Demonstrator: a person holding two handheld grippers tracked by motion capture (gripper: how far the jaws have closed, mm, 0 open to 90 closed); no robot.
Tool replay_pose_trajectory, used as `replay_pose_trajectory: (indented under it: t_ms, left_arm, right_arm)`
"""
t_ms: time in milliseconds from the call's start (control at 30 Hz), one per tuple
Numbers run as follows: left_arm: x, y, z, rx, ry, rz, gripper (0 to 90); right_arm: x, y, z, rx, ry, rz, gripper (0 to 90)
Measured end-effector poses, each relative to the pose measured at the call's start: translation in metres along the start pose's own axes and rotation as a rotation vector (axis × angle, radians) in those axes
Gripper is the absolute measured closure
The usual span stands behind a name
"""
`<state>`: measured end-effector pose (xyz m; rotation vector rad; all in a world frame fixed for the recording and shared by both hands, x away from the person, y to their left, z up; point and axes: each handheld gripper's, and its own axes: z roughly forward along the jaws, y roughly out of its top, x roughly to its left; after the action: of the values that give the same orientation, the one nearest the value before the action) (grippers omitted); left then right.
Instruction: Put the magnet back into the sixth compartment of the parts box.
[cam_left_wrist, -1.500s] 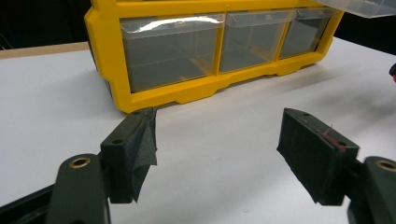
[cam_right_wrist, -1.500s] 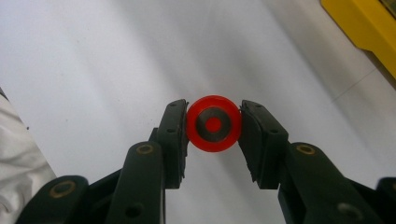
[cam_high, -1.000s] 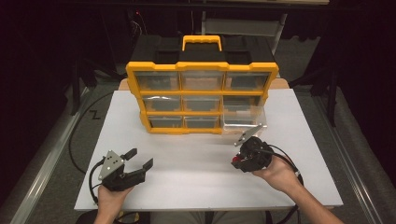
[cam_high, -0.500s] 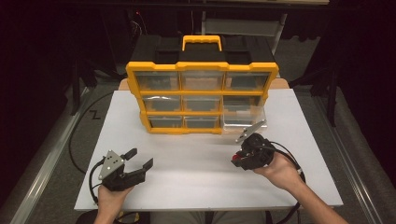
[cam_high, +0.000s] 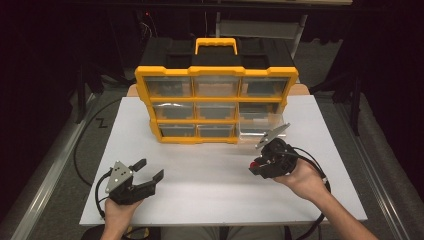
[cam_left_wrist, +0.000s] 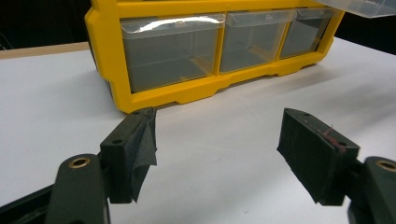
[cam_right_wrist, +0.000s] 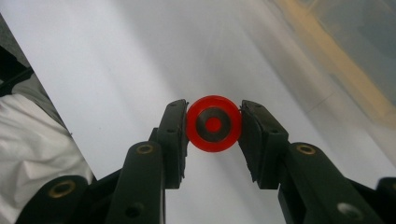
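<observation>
A yellow organizer (cam_high: 216, 74) with clear drawers stands at the back of the white tabletop (cam_high: 210, 200). Its bottom right drawer (cam_high: 255, 131) is pulled out toward me. Just in front of that drawer, my right gripper (cam_high: 257, 168) is shut on a small red disc (cam_right_wrist: 214, 123) with a grey ring and a red centre, held above the table between both pads. My left gripper (cam_high: 151, 169) rests at the front left with its jaws wide apart and nothing between them (cam_left_wrist: 217, 135). It faces the organizer's bottom row of drawers (cam_left_wrist: 170, 51).
The organizer has a yellow carry handle (cam_high: 215, 44) on top, with a black case behind it. Cables trail from both grippers off the table's front edge. Dark floor and metal rails flank the table on both sides.
My right gripper has shifted slightly to the right with the red disc still in it. The left gripper has kept still.
</observation>
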<state>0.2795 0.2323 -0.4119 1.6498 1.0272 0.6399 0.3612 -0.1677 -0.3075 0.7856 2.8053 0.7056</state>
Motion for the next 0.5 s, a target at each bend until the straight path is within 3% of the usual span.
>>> replay_pose_trajectory:
  t_ms: [500]
  left_arm:
    - [0.000, 0.000, 0.000, -0.001, 0.001, 0.000, 27.9]
  right_arm:
    - [-0.001, 0.006, -0.013, -0.011, 0.001, -0.005, 64.8]
